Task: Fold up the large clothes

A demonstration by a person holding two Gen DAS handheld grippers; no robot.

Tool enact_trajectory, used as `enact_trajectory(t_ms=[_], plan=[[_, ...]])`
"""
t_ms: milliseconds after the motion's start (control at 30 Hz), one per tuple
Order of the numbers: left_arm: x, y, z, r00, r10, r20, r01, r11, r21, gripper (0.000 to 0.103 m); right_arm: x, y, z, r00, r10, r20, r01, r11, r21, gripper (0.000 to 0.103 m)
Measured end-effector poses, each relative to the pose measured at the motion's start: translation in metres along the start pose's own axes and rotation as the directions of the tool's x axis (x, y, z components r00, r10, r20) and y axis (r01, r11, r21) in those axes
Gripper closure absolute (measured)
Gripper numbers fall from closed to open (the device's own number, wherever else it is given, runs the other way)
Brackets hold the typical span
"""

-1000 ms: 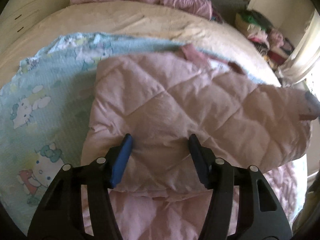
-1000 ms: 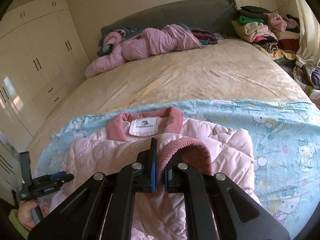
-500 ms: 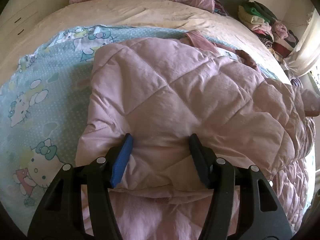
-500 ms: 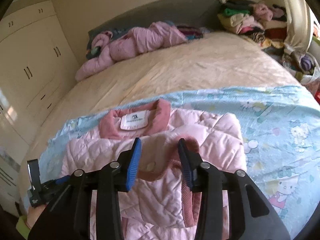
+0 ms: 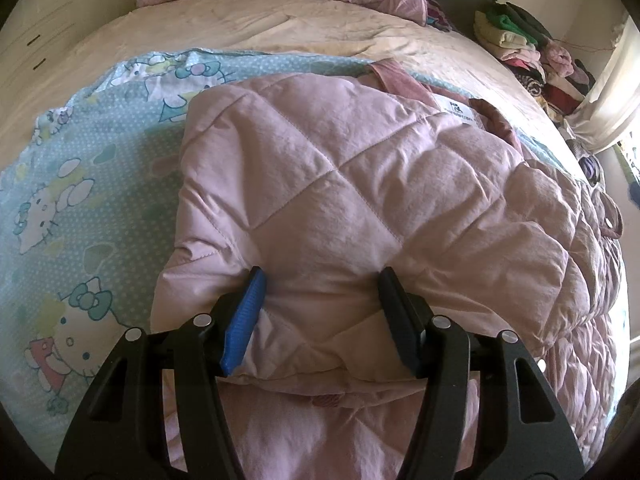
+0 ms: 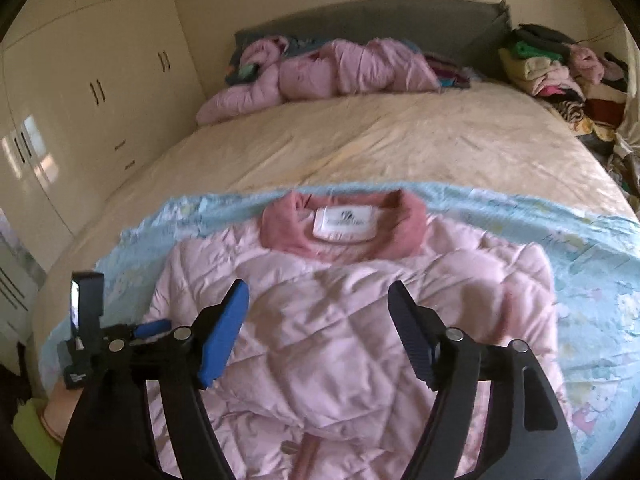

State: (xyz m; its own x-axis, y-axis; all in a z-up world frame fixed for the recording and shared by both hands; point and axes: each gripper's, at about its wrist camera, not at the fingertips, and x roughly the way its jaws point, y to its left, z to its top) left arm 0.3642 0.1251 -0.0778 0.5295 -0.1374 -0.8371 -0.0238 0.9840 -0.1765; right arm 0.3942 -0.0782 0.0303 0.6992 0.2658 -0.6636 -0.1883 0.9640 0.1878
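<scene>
A pink quilted jacket with a darker pink collar and a white label lies on a light blue Hello Kitty sheet on the bed. Both sleeves are folded over its front. In the left wrist view the jacket fills the middle. My left gripper is open, its fingers astride the folded sleeve's edge and pressed into the cloth. My right gripper is open and empty above the jacket's chest. The left gripper also shows at the left of the right wrist view.
A cream bedspread covers the far bed. A second pink jacket lies against the grey headboard. A pile of folded clothes stands at the far right. White wardrobes line the left wall.
My right gripper opened and let go of the dark pink sleeve cuff, leaving the sleeve laid across the jacket, then drew back. My left gripper stayed open on the folded sleeve.
</scene>
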Motion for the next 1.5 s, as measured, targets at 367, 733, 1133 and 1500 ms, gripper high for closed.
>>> enact_trajectory(t_ms=[367,733,1133,1500], plan=[[0.002,0.004,0.0,1.0,-0.018,0.003,0.018,1.0,0.003,0.052,0.078,0.002,-0.04,0.971,-0.044,-0.233,0.049,0.999,0.012,0.029],[-0.011,0.001,-0.003,1.0,-0.017,0.018,0.016,1.0,0.022,0.052,0.086,0.001,-0.049,0.967,-0.071,-0.247,0.081,0.996,0.031,0.024],[-0.058,-0.009,-0.016,0.998,-0.027,0.058,0.026,0.999,0.025,0.009,-0.012,-0.006,-0.056,0.995,0.048,-0.082,-0.037,0.991,0.125,0.004],[-0.113,-0.019,-0.031,0.988,-0.078,0.135,0.079,0.997,-0.003,0.009,-0.087,-0.008,-0.066,0.998,0.06,0.011,-0.06,0.989,0.135,0.004]])
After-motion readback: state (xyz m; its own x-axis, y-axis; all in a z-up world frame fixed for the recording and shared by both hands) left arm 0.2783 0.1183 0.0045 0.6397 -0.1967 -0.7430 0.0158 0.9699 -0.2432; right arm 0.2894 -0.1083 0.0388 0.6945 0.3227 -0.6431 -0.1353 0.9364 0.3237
